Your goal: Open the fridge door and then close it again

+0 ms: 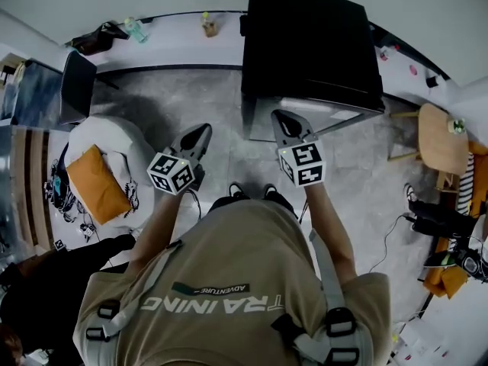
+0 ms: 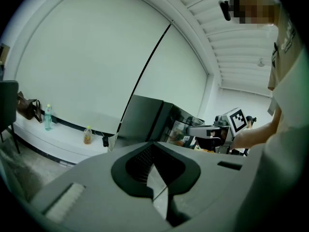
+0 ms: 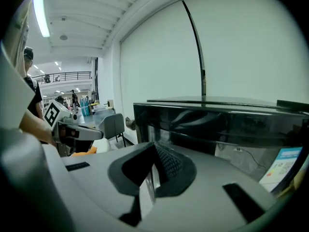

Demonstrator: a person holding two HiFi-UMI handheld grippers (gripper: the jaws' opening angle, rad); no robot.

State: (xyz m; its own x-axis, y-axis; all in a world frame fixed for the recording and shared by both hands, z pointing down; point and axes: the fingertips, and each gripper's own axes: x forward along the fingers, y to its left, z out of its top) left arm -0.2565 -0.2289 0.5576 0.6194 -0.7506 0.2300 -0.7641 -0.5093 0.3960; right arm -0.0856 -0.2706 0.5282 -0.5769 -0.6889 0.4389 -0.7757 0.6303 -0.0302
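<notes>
A black fridge with a glass front stands straight ahead of me against the white wall. Its door looks closed. My left gripper hovers above the floor, left of the fridge's front corner, shut with nothing between its jaws. My right gripper is just in front of the fridge's front face, also shut and empty. In the left gripper view the fridge lies ahead to the right, beyond the left gripper. In the right gripper view the fridge's dark glass front fills the space close ahead of the right gripper.
A white beanbag with an orange cushion sits at my left. A dark chair is behind it. Two bottles stand on the wall ledge. A round wooden table and a person's legs are at the right.
</notes>
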